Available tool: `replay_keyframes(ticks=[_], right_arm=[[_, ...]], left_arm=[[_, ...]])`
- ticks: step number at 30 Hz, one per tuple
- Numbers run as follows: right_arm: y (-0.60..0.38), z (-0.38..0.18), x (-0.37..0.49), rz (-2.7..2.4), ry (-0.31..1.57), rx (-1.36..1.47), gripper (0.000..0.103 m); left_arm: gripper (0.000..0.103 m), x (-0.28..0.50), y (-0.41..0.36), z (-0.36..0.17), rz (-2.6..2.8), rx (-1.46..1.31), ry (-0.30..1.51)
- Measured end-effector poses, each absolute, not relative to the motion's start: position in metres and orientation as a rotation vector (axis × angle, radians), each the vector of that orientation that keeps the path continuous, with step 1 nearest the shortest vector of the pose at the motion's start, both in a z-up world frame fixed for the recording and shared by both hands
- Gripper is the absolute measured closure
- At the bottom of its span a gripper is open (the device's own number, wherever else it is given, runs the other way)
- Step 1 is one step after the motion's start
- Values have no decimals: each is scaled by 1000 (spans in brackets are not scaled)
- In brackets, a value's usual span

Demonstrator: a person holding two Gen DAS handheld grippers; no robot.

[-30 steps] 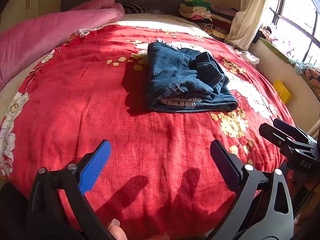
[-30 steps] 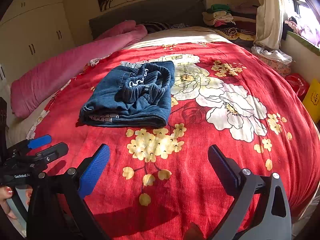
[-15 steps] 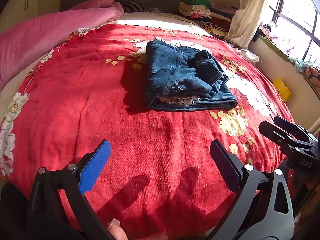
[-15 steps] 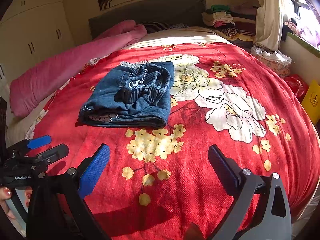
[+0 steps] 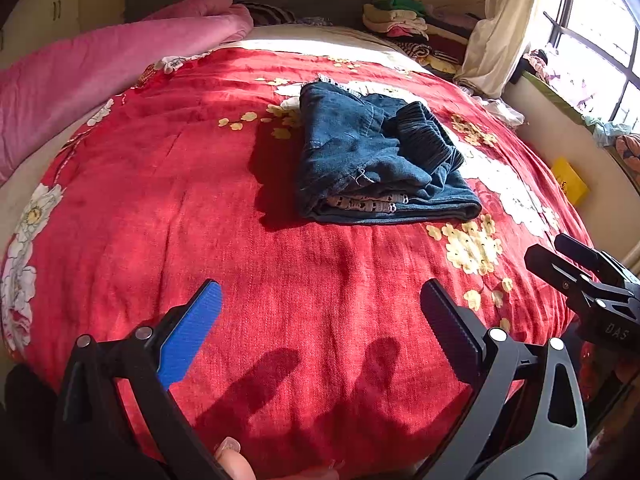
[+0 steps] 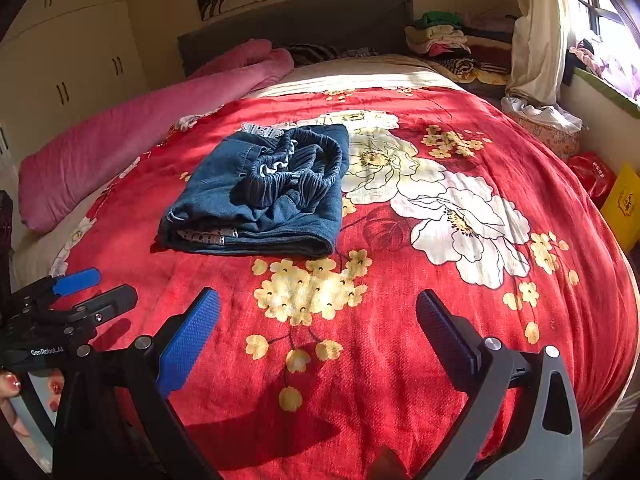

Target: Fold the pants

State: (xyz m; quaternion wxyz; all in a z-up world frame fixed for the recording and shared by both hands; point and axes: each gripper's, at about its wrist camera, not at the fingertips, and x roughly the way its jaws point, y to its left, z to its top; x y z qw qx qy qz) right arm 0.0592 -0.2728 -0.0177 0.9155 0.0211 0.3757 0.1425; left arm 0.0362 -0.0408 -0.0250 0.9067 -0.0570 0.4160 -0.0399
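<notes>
While both sets of jaws stand wide apart and empty near the bed's (image 6: 400,360) foot edge, the folded pants (image 6: 260,196) lie mid-bed ahead, nearer the left gripper (image 5: 320,320) than the right gripper (image 6: 318,328).

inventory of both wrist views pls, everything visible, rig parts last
pants: 1, dark blue denim, folded bundle on the bed centre, elastic waistband on top
blanket: 1, red with white and yellow flowers, covering the bed
quilt: 1, pink, rolled along the bed's left edge
headboard: 1, dark grey, far end
clothes stack: 1 pile, mixed colours, far right corner
curtain: 1, cream, by the window
wardrobe: 1, cream doors, left wall
yellow box: 1, floor right of the bed
left gripper: open, empty, above the near blanket edge
right gripper: open, empty, above the near blanket edge
</notes>
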Motion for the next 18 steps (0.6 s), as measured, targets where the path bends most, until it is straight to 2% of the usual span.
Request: replay_keyframes(ticks=[18], right_arm=[[-273, -21, 60, 279, 790, 39, 5]], left_arm=[[10, 34, -40, -22, -78, -109, 849]])
